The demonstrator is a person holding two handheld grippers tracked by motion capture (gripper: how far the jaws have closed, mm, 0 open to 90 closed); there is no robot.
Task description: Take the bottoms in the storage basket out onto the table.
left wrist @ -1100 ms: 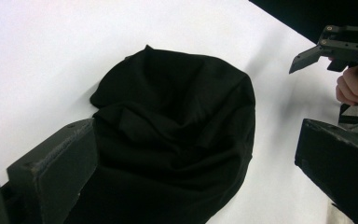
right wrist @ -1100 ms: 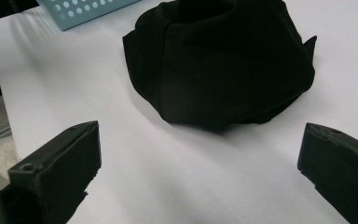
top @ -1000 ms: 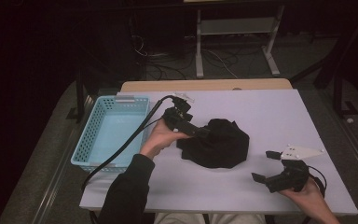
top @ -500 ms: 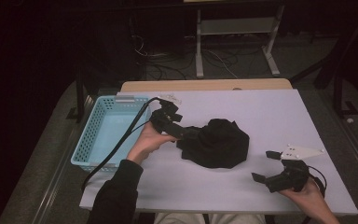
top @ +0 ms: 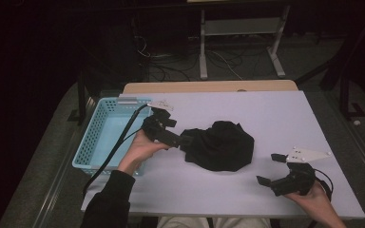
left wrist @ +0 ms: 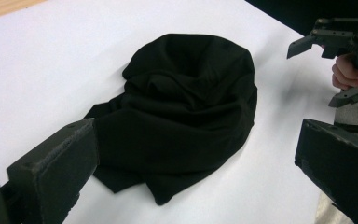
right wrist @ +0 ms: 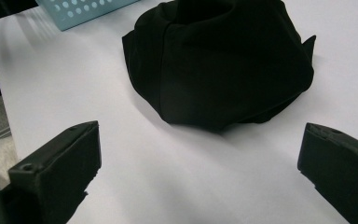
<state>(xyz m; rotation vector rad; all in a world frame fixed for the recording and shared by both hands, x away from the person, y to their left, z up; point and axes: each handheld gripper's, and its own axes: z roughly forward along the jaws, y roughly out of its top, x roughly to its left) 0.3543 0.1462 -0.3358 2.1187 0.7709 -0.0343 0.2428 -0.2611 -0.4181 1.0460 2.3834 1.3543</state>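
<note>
A black cloth (top: 218, 145) lies bunched in a low, rounded heap near the middle of the white table (top: 275, 114). It is soft and matt, with deep folds and a hollow at the top; in the left gripper view the cloth (left wrist: 186, 107) spreads out flat into a thin flap at its near edge, while in the right gripper view the cloth (right wrist: 223, 60) looks like a smooth dome with one small corner sticking out at its side. The tabletop is plain, smooth and pale.

At the table's left edge stands a light blue plastic basket (top: 92, 142), rectangular, its walls pierced with rows of small holes.

The left gripper (top: 183, 140) is held at the cloth's left edge, its jaws spread wide and pointing at the cloth; one jaw looks to be at or over the flap, though whether it touches cannot be told. The left hand (top: 140, 147) grips it from below and behind, the dark sleeve (top: 107, 202) coming in from the bottom, and a thick black cable (top: 119, 145) trails back across the basket.

The right gripper (top: 271, 168) sits low near the table's front right corner, well apart from the cloth, jaws spread wide and aimed towards it, holding nothing. The right hand (top: 313, 197) holds it from behind, with a grey plate (top: 309, 153) on top.
</note>
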